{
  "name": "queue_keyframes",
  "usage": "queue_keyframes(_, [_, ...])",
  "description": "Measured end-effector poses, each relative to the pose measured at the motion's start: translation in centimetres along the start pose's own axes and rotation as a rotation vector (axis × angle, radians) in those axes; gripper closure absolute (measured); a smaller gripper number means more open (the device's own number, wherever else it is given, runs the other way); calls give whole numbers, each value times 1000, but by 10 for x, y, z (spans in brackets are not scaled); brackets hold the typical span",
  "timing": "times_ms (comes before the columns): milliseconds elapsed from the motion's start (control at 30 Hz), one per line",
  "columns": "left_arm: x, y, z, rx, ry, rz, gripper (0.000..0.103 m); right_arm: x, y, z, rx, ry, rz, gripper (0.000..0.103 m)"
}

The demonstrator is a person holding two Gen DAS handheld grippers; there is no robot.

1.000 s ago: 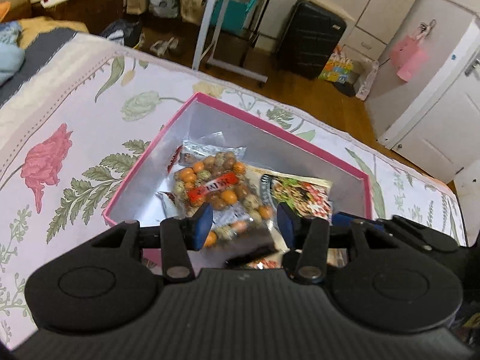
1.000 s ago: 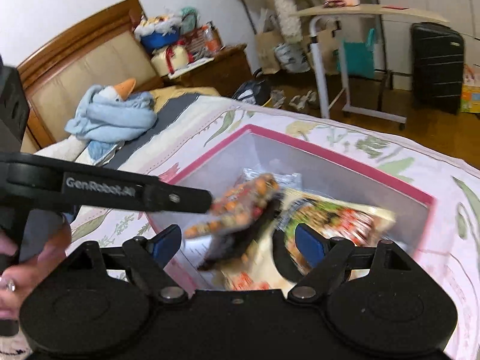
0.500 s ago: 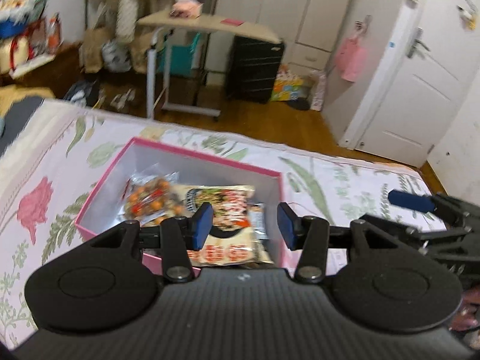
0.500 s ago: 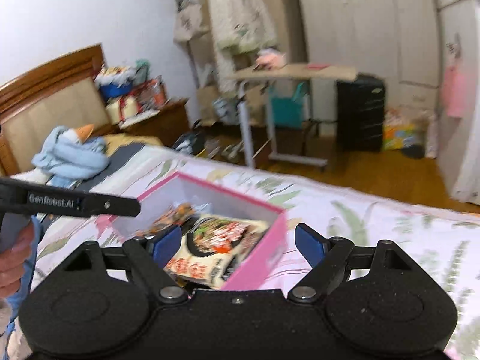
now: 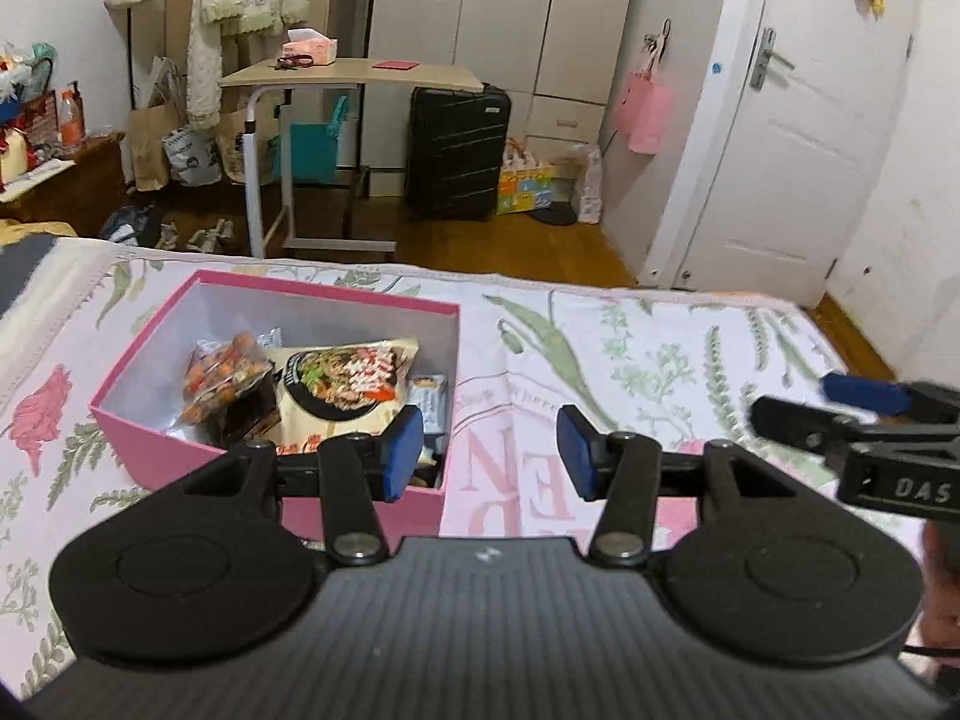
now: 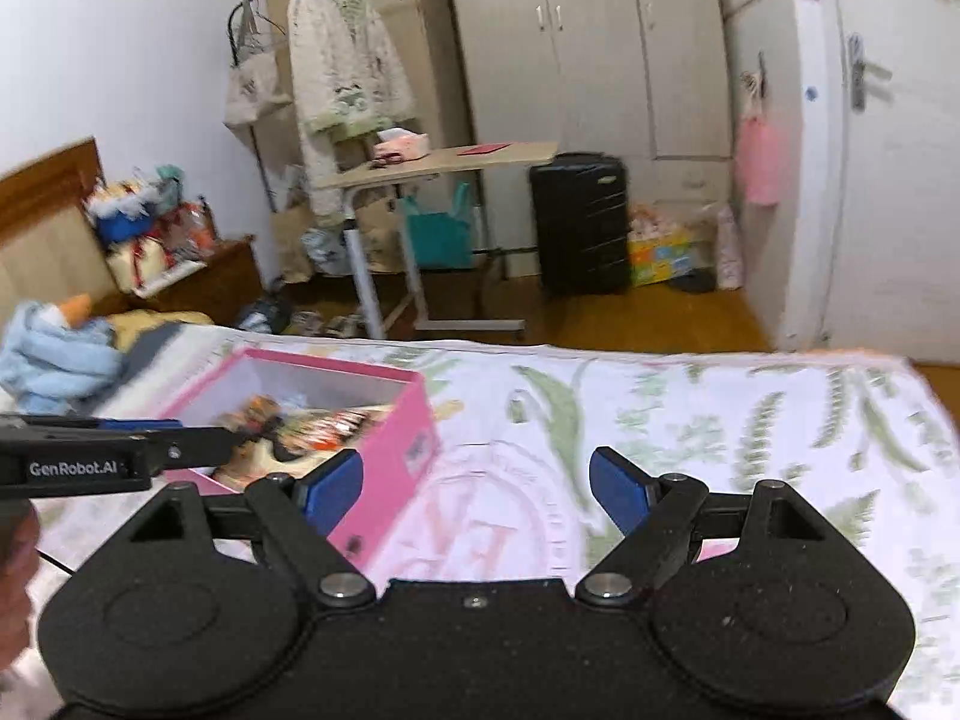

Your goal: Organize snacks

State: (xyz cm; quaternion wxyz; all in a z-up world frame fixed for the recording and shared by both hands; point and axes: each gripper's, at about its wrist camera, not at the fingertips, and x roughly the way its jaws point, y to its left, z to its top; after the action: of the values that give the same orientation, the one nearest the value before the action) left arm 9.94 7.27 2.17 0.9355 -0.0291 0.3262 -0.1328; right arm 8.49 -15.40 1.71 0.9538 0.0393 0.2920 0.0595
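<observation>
A pink box (image 5: 180, 450) stands on the flowered bedspread, also in the right wrist view (image 6: 396, 438). In it lie a clear bag of orange and brown nuts (image 5: 222, 375), a large cream snack bag (image 5: 348, 384) and a small blue-grey packet (image 5: 429, 399). My left gripper (image 5: 489, 450) is open and empty, above the box's near right corner. My right gripper (image 6: 477, 489) is open and empty, to the right of the box over the bedspread. The right gripper's fingers (image 5: 858, 393) show at the right of the left wrist view.
The bedspread (image 5: 660, 354) stretches to the right of the box. Beyond the bed's far edge stand a rolling side table (image 5: 354, 75), a black suitcase (image 5: 459, 150) and a white door (image 5: 774, 138). A blue plush toy (image 6: 54, 354) lies at the left.
Both grippers have pulled back and up from the box and swung right. The nut bag that hung between them a second ago now lies in the box.
</observation>
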Motion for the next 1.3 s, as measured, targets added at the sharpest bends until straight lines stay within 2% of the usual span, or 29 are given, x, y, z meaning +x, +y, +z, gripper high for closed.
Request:
queue_keyframes(200, [-4, -7, -10, 48, -5, 57, 52, -12, -10, -16, -6, -24, -52, 17])
queue_keyframes(367, [-7, -7, -15, 45, -3, 46, 50, -21, -11, -23, -13, -31, -86, 17])
queue_keyframes(433, [-8, -9, -18, 53, -10, 53, 43, -24, -10, -25, -2, -28, -95, 13])
queue_keyframes(467, [-8, -10, -19, 58, -15, 56, 41, -25, -9, -26, 10, -26, -109, 9])
queue_keyframes(567, [-11, -12, -23, 69, -37, 65, 36, -25, -7, -28, 25, -15, -149, 7])
queue_keyframes(600, [-12, -12, -23, 74, -41, 67, 31, -24, -6, -29, 27, -1, -161, 5])
queue_keyframes(767, [-14, -13, -26, 94, -49, 72, 24, -18, -1, -32, 58, 41, -236, 4])
queue_keyframes(833, [-13, -12, -27, 92, -52, 72, 14, -19, 1, -35, 54, 37, -243, 4])
queue_keyframes(1000, [-11, -12, -29, 100, -52, 85, 12, -21, 10, -39, 27, 16, -266, 4])
queue_keyframes(1133, [-8, -13, -31, 106, -46, 88, 7, -24, 10, -39, 40, 2, -279, 4])
queue_keyframes(1300, [-7, -16, -33, 117, -45, 101, 6, -24, 10, -40, 25, 4, -302, 4])
